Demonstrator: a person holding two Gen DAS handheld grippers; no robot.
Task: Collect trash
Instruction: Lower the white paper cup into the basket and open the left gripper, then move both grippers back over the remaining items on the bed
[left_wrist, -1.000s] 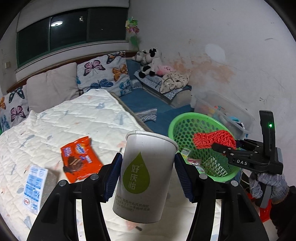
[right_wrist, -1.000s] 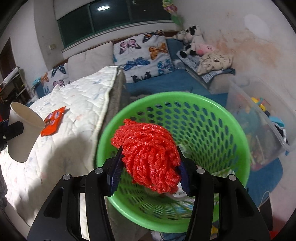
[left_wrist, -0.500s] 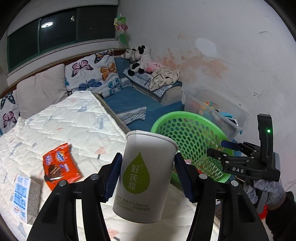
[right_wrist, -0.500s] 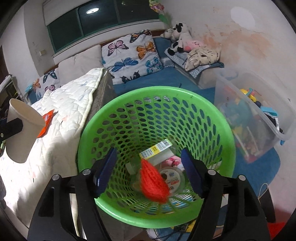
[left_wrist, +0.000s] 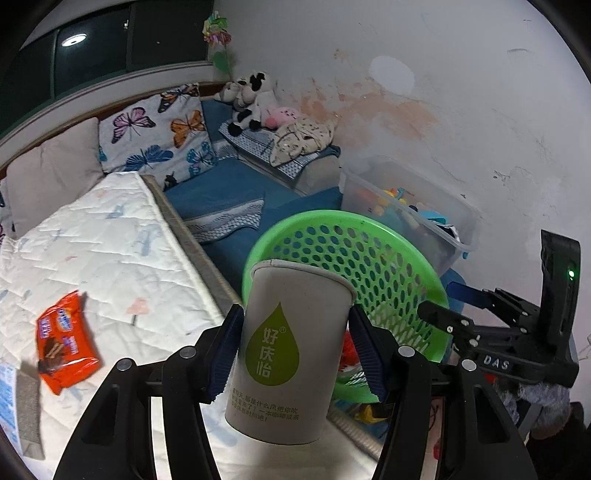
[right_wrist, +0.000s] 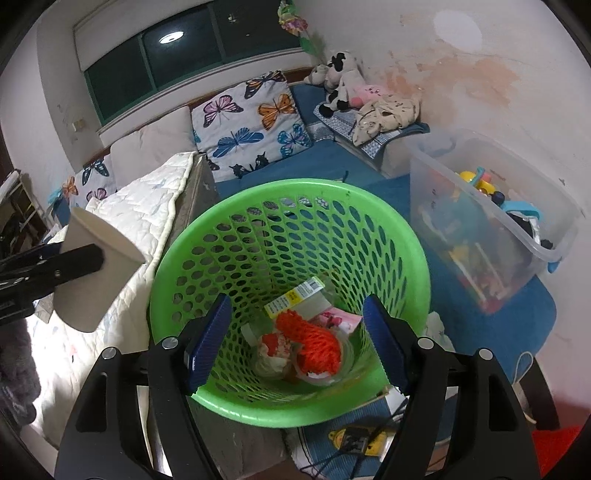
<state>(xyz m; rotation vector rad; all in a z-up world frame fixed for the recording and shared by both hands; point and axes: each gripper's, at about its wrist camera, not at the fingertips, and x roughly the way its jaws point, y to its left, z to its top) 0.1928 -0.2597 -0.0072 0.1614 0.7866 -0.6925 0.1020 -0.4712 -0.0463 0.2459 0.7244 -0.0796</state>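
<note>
The left wrist view shows the left hand-held gripper (left_wrist: 295, 354) clamped on a white paper cup (left_wrist: 291, 354), its blue pads pressed against both sides of the cup wall. The cup stands upright between the fingers, with a green drop logo and Chinese print on its face, and it hangs at the near edge of the green perforated basket (left_wrist: 384, 258), whose floor it hides from this view. Only this view shows the orange snack wrapper (left_wrist: 64, 350) lying on the white quilted bed (left_wrist: 110, 251) to the left, and a blue-and-white printed packet (left_wrist: 7, 398) at the far left edge. It also shows the right hand-held gripper (left_wrist: 439, 302) from the side, at the basket's right rim.

The right wrist view looks straight down into the basket (right_wrist: 288, 229). The right hand-held gripper (right_wrist: 295, 339) has its jaws opening, with nothing between the pads. Below, on the basket floor, lies a red mesh net (right_wrist: 314, 339) among a yellow-labelled box (right_wrist: 295, 295), a pink wrapper and clear plastic. The cup (right_wrist: 92, 269) appears here at the left, tilted, over the bed edge just beside the basket. A clear storage bin (right_wrist: 498, 229) of toys stands to the right.
</note>
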